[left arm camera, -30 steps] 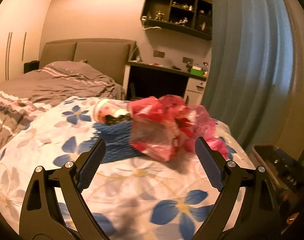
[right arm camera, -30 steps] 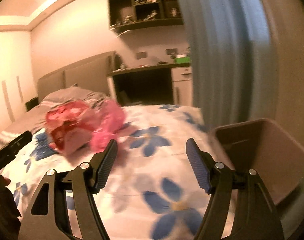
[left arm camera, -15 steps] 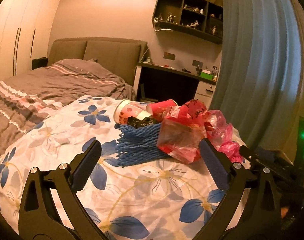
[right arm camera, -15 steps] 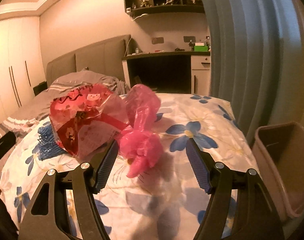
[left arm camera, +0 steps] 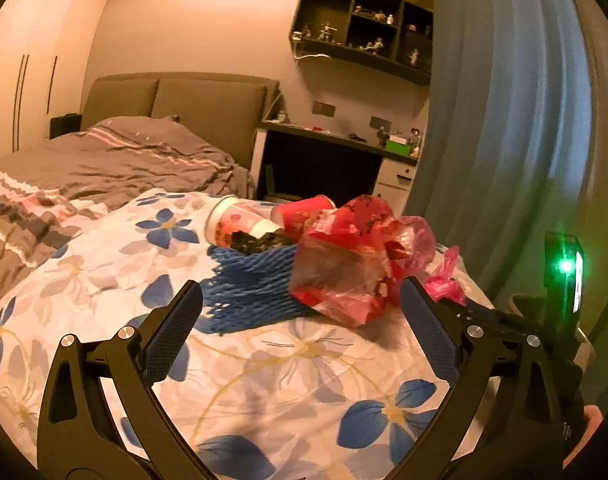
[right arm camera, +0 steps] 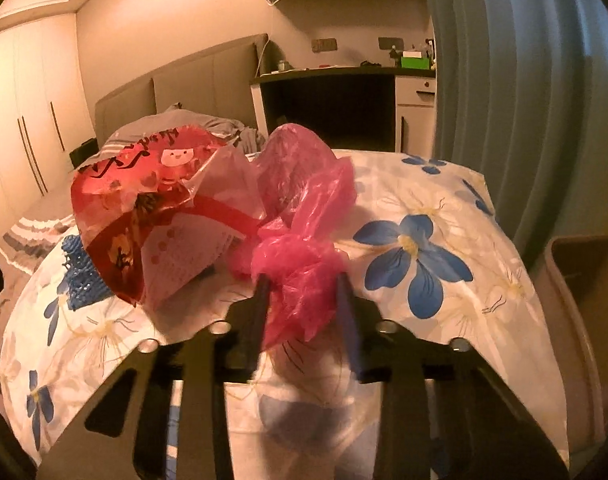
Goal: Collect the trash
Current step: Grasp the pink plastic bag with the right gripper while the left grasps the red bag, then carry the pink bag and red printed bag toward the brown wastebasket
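A heap of trash lies on the flowered bedspread. In it are a crumpled pink plastic bag, a red printed wrapper, a blue foam net and two tipped paper cups. My right gripper is closing, and its fingers press the bag's lower bunch from both sides. My left gripper stands wide open, short of the net and the wrapper, with nothing between its fingers. In the left wrist view the pink bag shows at the heap's right end.
A brown waste bin stands on the floor beside the bed's right edge. A blue curtain hangs behind it. A grey duvet, headboard and dark desk lie further back. The right tool's body, with a green light, sits at the left view's right edge.
My right gripper swung left from beside the bin to the pink bag, and its jaws narrowed onto it. The left gripper opened slightly wider and stayed roughly in place.
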The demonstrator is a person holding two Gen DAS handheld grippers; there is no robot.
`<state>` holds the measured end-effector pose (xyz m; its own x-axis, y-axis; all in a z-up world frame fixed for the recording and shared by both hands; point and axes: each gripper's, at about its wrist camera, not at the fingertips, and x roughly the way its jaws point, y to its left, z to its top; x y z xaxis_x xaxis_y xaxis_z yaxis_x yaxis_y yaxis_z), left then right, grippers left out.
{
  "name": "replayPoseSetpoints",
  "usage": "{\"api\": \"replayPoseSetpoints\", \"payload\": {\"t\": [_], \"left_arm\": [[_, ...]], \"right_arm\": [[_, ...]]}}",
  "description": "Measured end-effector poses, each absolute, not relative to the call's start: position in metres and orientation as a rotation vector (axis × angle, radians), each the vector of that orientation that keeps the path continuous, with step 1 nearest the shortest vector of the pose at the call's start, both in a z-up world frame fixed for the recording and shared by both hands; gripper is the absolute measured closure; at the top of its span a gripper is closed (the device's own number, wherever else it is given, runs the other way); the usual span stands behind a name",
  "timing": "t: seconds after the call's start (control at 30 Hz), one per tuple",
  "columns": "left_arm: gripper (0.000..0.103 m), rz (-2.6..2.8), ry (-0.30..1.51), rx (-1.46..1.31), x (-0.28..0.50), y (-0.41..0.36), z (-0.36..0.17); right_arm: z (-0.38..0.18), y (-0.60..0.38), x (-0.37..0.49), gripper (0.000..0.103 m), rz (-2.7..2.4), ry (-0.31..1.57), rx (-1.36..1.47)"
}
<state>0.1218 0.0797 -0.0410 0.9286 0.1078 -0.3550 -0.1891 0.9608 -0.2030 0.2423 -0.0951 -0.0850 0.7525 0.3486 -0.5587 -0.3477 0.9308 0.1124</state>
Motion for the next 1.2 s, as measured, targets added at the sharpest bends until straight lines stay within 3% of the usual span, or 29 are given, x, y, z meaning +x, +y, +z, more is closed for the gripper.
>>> {"api": "replayPoseSetpoints", "payload": {"t": [0.2, 0.3, 0.37, 0.63, 0.83, 1.2], "left_arm": [[0.007, 0.107, 0.362, -0.216, 0.137, 0.065, -0.042], [0.015, 0.079, 0.379, -0.201, 0.149, 0.055, -0.043], [0.028, 0.057, 0.409, -0.200, 0.160, 0.051, -0.046], [0.060, 0.014, 0.509, -0.236, 0.193, 0.042, -0.058], [0.092, 0.009, 0.553, -0.215, 0.201, 0.038, -0.061], [0.100, 0.017, 0.444, -0.199, 0.165, 0.028, -0.043]], "right_arm": [[-0.081, -0.115, 0.226, 0.084, 0.380, 0.579, 0.043], [-0.075, -0.131, 0.211, 0.084, 0.372, 0.543, 0.059], [-0.071, -0.142, 0.200, 0.084, 0.372, 0.525, 0.069], [-0.066, -0.170, 0.178, 0.084, 0.370, 0.498, 0.098], [-0.065, -0.178, 0.168, 0.084, 0.377, 0.485, 0.097], [-0.061, -0.189, 0.151, 0.084, 0.364, 0.454, 0.098]]}}
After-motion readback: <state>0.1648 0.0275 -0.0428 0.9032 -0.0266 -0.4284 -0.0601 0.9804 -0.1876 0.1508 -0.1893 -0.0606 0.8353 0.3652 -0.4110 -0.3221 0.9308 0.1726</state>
